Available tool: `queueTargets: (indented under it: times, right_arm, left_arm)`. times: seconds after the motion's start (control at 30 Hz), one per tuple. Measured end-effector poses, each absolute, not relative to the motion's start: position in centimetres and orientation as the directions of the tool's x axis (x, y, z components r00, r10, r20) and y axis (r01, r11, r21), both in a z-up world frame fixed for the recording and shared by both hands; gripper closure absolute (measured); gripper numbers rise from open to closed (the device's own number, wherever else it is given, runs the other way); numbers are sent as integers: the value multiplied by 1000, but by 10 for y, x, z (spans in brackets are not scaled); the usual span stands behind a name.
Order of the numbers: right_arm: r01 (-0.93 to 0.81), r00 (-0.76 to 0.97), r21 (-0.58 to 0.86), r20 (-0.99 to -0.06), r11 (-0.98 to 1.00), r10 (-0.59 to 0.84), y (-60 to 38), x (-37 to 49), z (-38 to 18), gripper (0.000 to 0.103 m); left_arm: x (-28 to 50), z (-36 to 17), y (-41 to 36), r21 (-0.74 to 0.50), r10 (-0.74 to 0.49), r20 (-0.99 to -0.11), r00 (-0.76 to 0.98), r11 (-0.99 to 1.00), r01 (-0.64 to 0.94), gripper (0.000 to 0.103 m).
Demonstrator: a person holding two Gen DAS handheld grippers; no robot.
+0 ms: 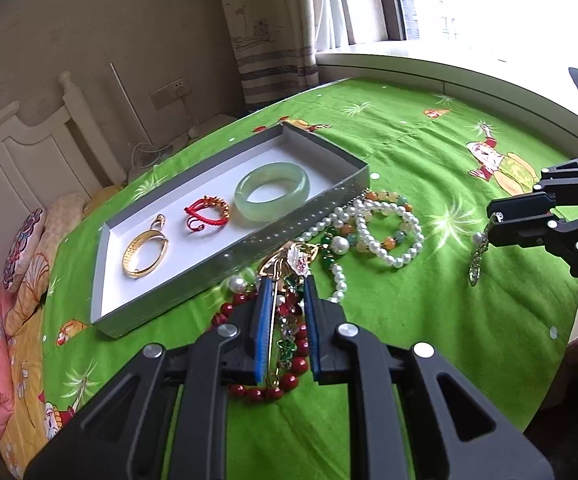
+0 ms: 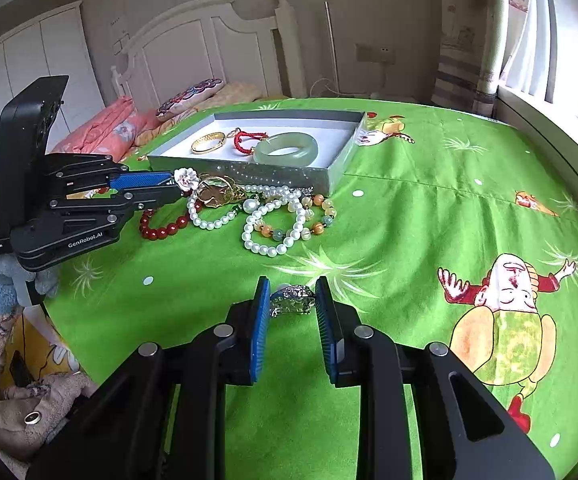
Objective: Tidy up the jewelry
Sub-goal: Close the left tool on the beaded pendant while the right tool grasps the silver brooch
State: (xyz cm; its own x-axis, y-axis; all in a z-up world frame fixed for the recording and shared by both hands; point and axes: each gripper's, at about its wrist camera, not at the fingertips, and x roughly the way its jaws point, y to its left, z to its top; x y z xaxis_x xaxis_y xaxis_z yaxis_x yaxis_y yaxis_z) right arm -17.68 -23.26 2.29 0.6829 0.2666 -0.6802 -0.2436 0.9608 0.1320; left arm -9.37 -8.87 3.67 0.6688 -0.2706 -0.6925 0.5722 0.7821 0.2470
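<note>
A grey box (image 1: 331, 200) with a white floor holds a gold bangle (image 1: 145, 254), a red cord bracelet (image 1: 207, 216) and a jade bangle (image 1: 271, 191). In front of it lies a heap of pearl strands (image 1: 373, 232) and a red bead bracelet (image 1: 289, 364). My left gripper (image 1: 287, 292) is shut on a gold hairpin with a white flower (image 1: 299, 258); it also shows in the right wrist view (image 2: 186, 179). My right gripper (image 2: 291, 290) is shut on a silver brooch (image 2: 292, 299), which hangs above the cloth (image 1: 479, 252).
The green cartoon cloth (image 2: 409, 220) covers a bed. A white headboard (image 2: 209, 44), pillows (image 2: 193, 94) and pink bedding (image 2: 101, 128) lie beyond the box. A window sill (image 1: 449, 64) runs along the far side.
</note>
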Motion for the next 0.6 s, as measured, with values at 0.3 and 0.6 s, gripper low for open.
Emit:
queueTargets:
  times: [0.3, 0.6]
  right_arm:
    - [-228, 694, 128, -674, 965, 253, -232, -174, 25, 79]
    - [-274, 733, 87, -625, 958, 266, -213, -153, 57, 79]
  left_arm:
    - [-84, 40, -61, 239, -211, -674, 708, 844, 480, 88]
    - [-58, 57, -28, 195, -91, -647, 757, 940, 280, 88]
